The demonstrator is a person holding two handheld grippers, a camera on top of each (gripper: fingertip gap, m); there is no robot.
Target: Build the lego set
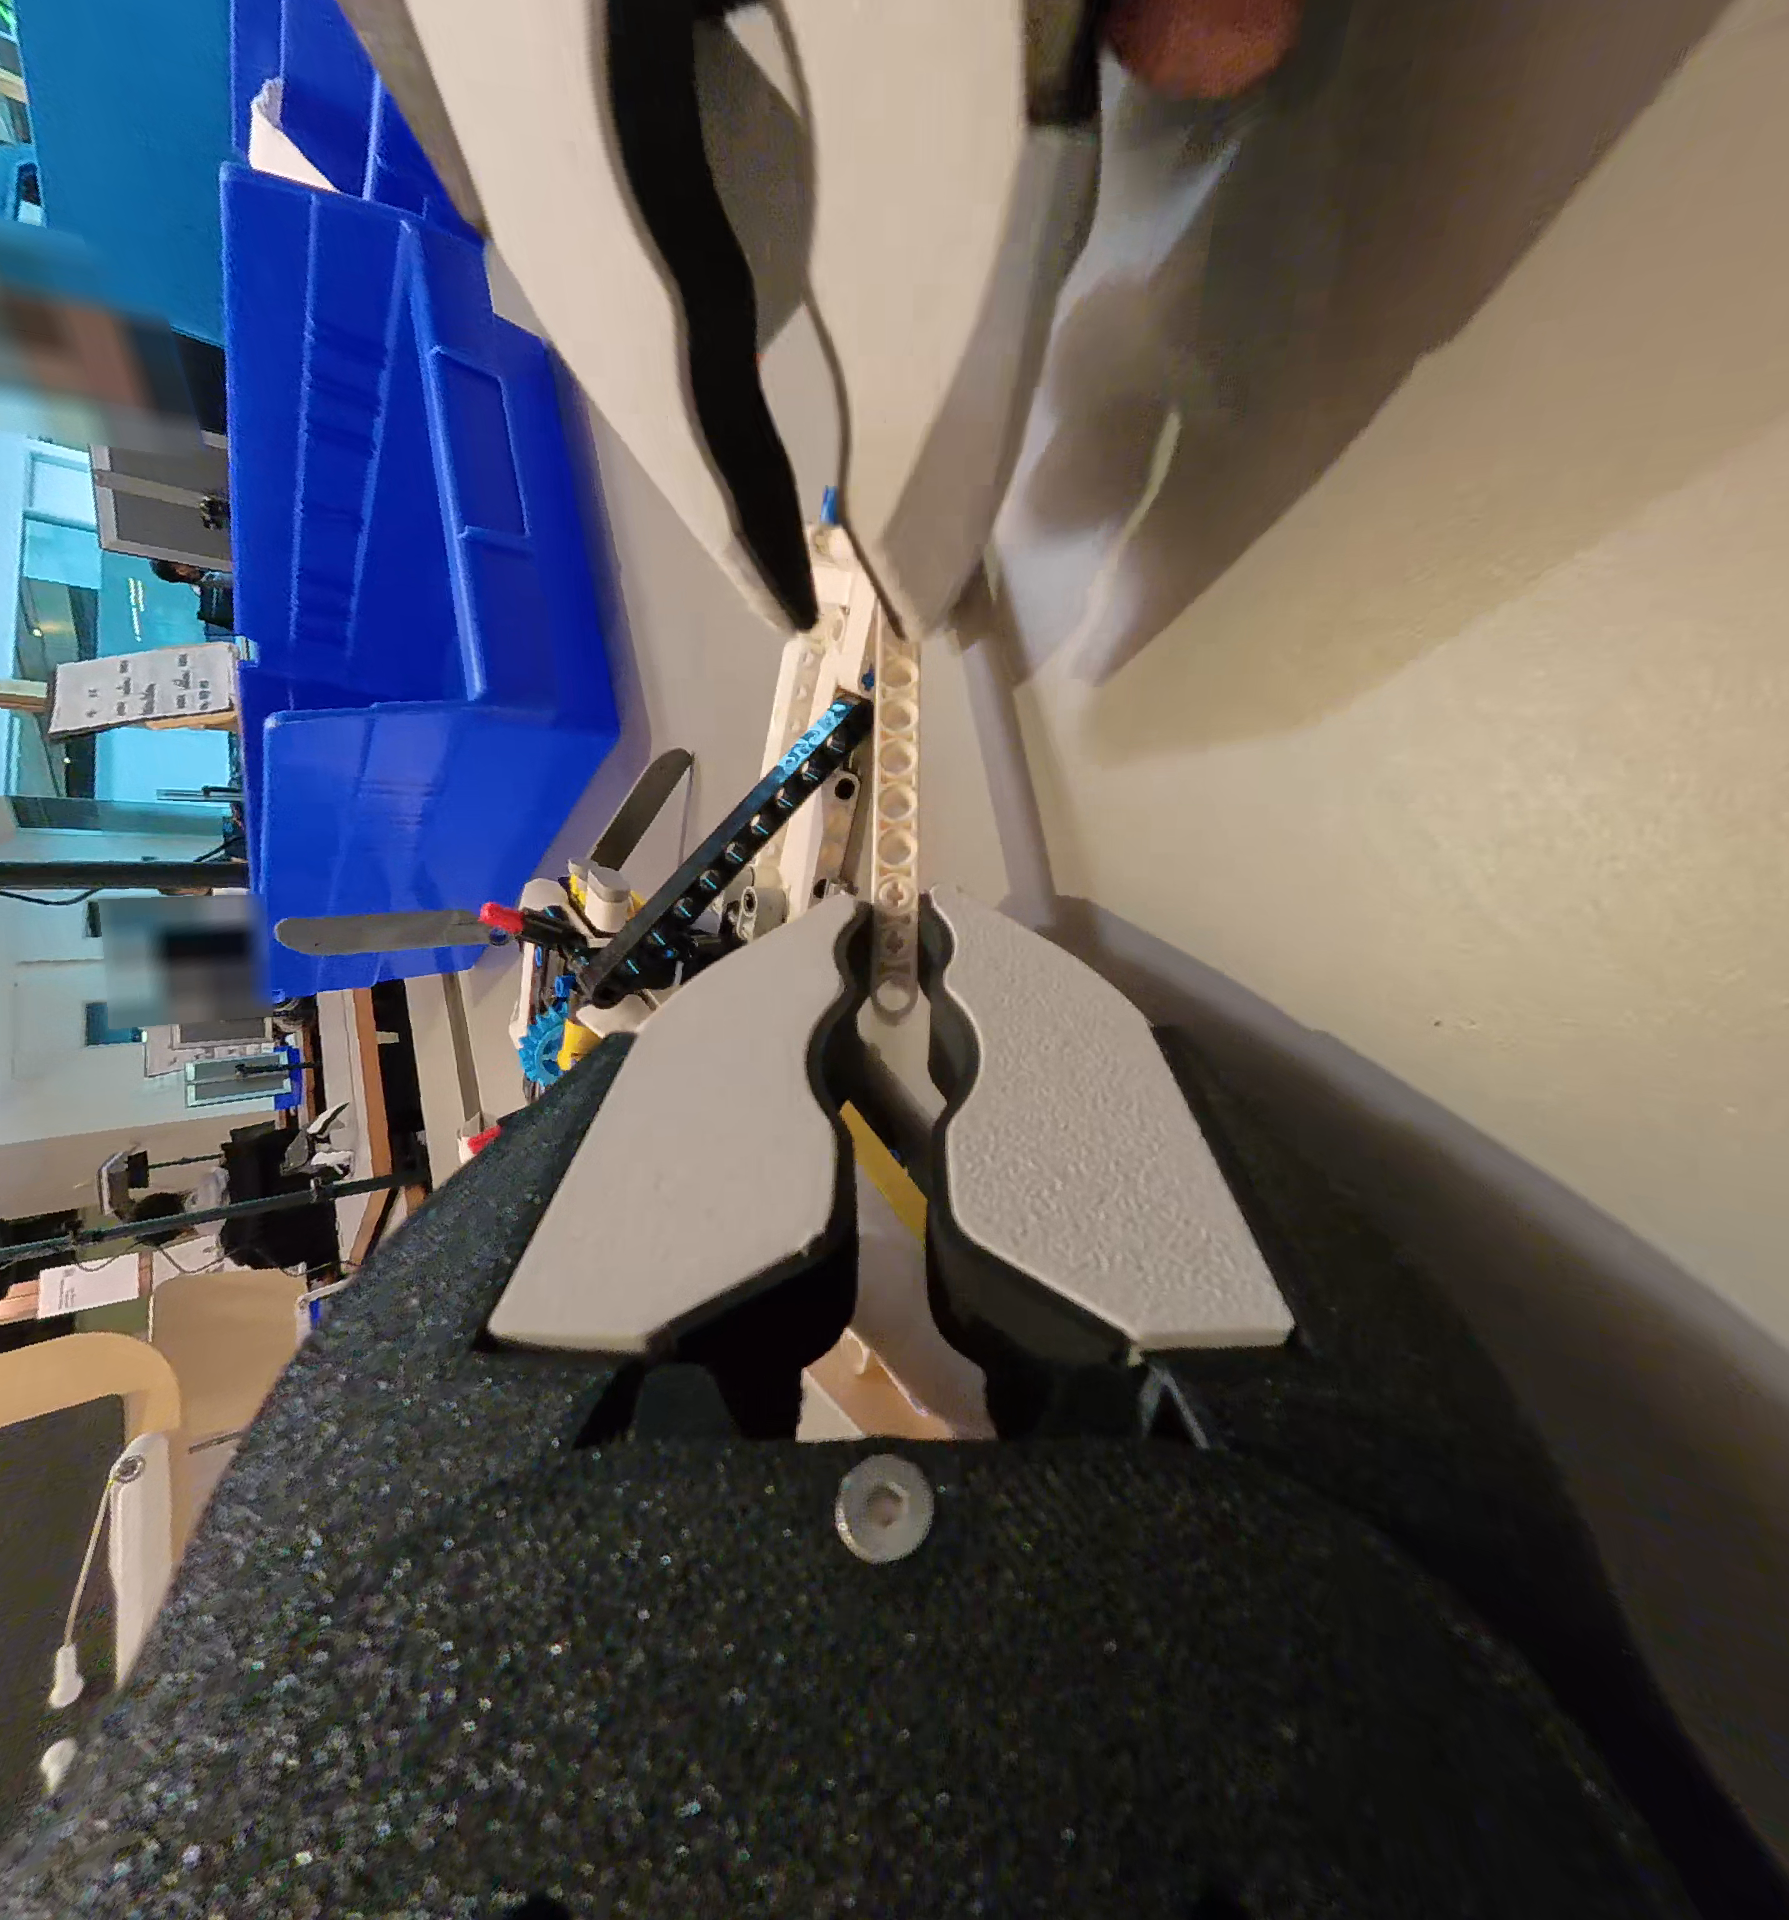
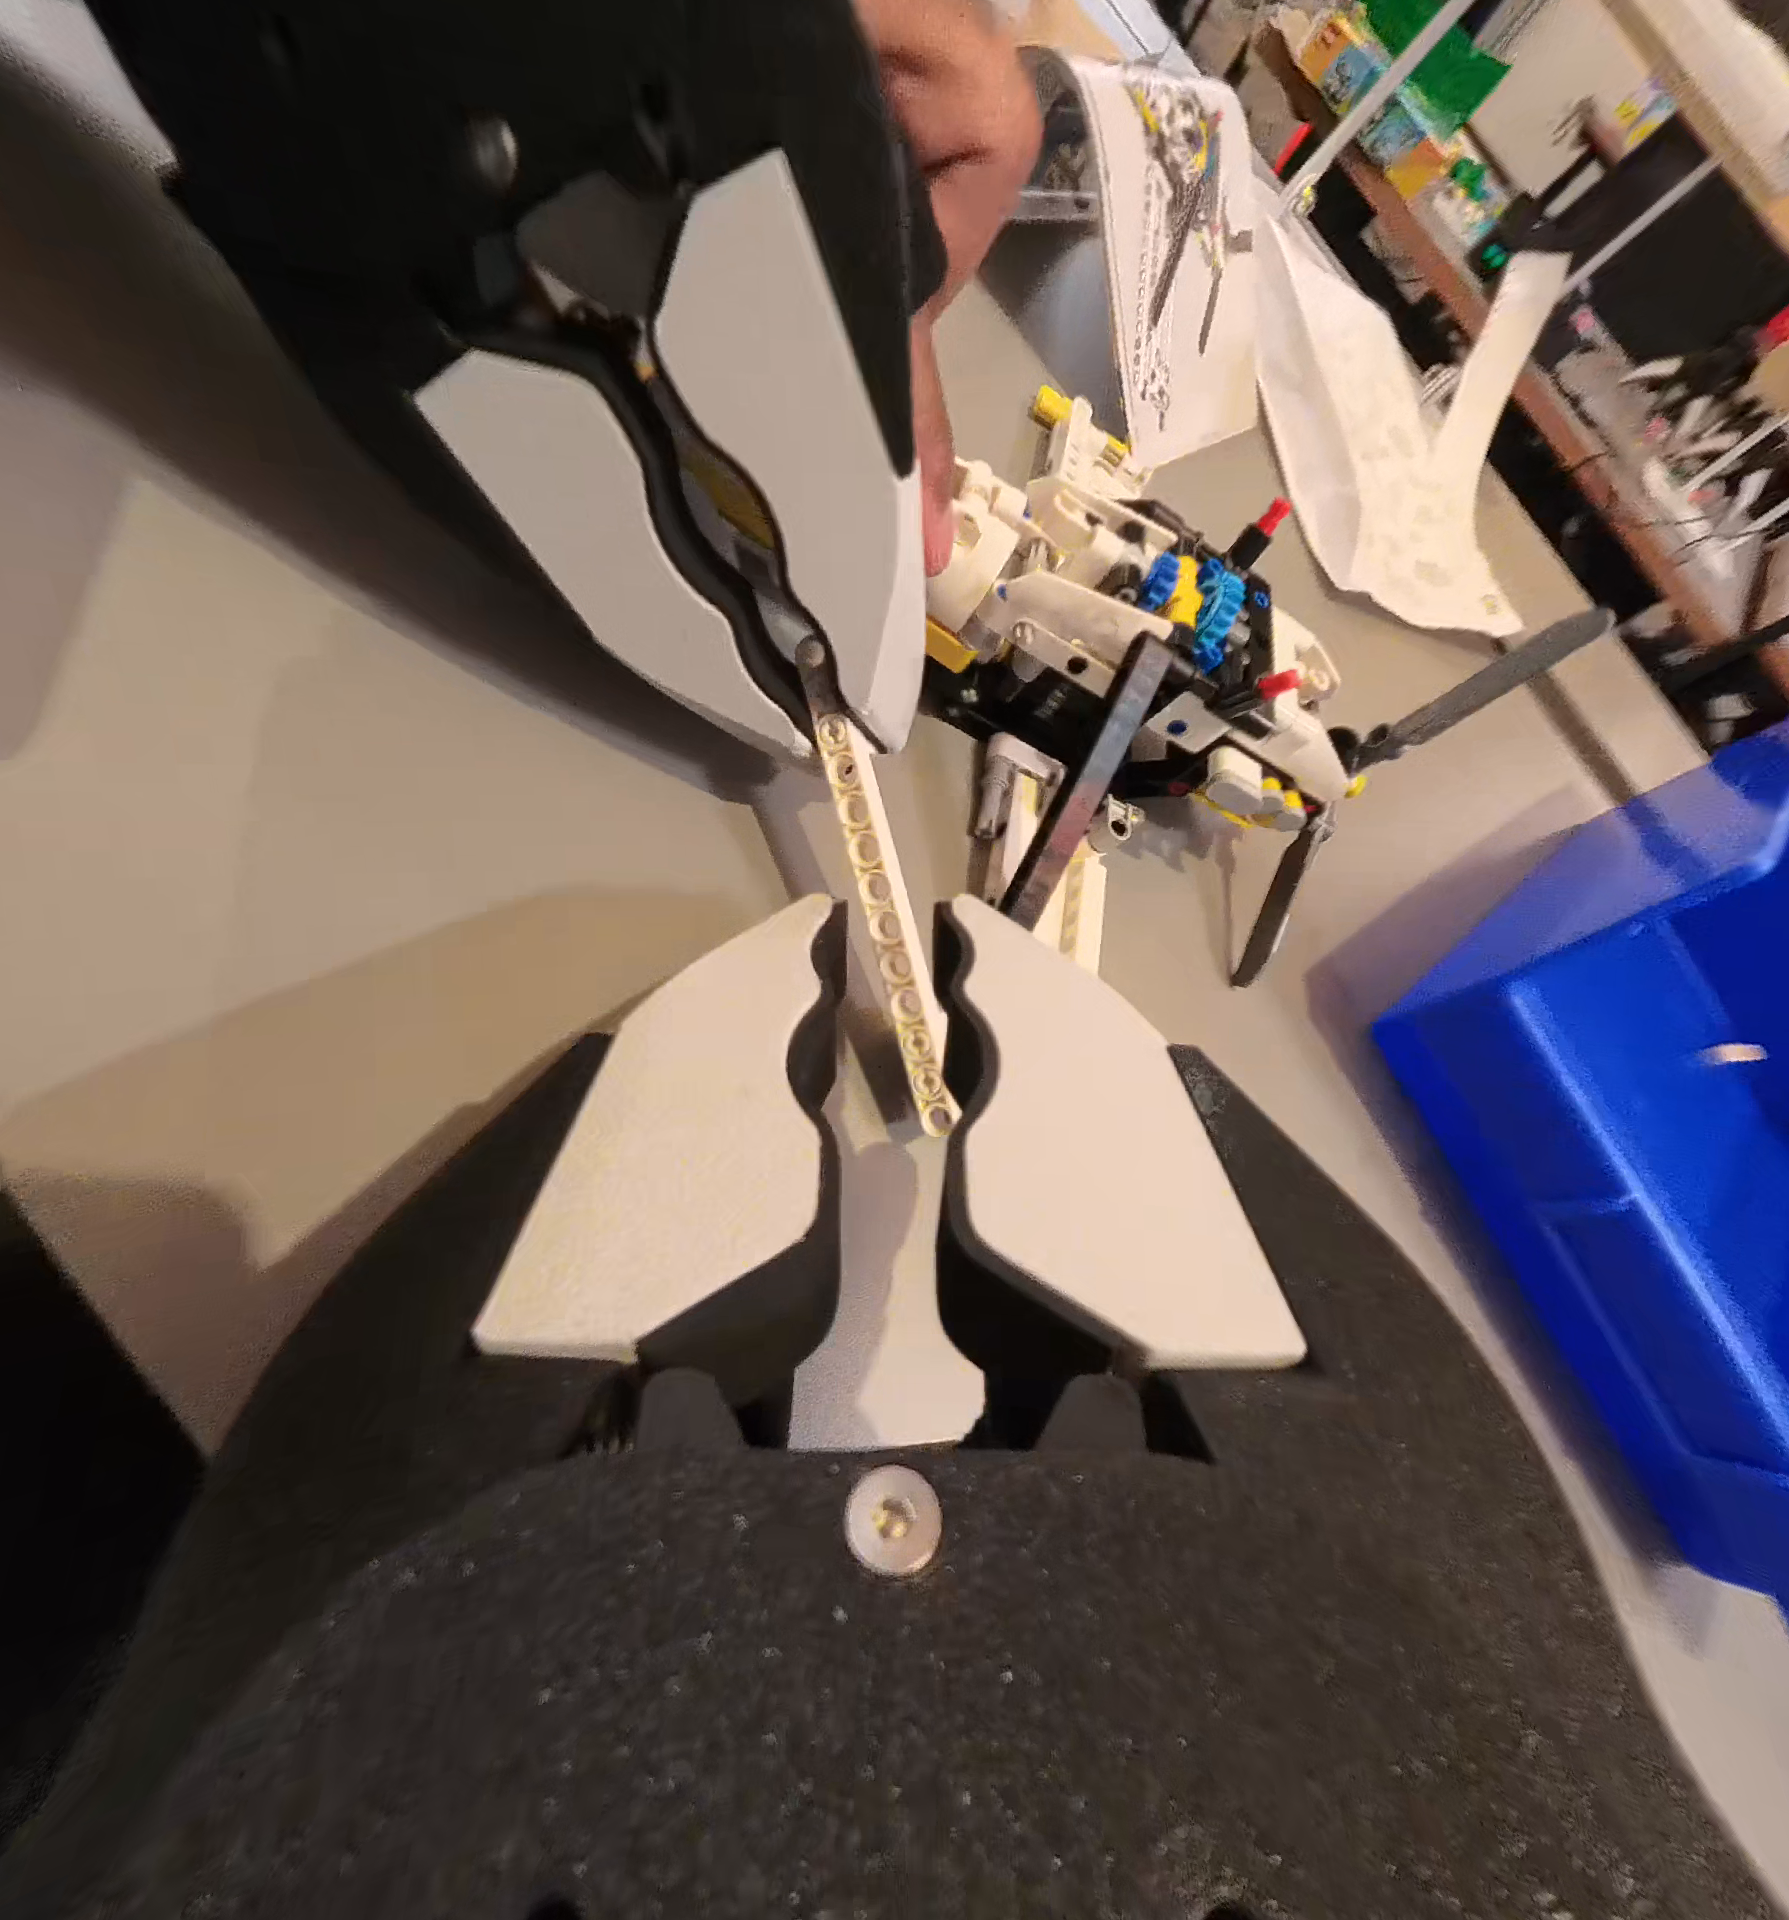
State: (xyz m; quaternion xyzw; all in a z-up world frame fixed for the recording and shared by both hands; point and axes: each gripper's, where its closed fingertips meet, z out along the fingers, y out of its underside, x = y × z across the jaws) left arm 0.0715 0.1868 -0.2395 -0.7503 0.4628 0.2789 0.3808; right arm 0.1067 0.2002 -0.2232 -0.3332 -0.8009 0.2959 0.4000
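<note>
Grey tabletop (image 2: 350, 727) beside blue bins (image 2: 1648, 1091): a white beam (image 2: 885, 914) spans both tongs, long axis along their fingers, left gripper (image 1: 895, 966) pinching one end, right gripper (image 2: 890, 997) loosely spread around the other, brick model (image 2: 1129, 644) just beyond.

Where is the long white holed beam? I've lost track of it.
The long white holed beam spans between both hand-held grippers, left of the toy aircraft in the right wrist view, above the table.

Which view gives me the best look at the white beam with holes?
The right wrist view: the white beam shows nearly full length, running from the left gripper into the right gripper. The left wrist view shows it foreshortened, both ends hidden between fingers.
</note>
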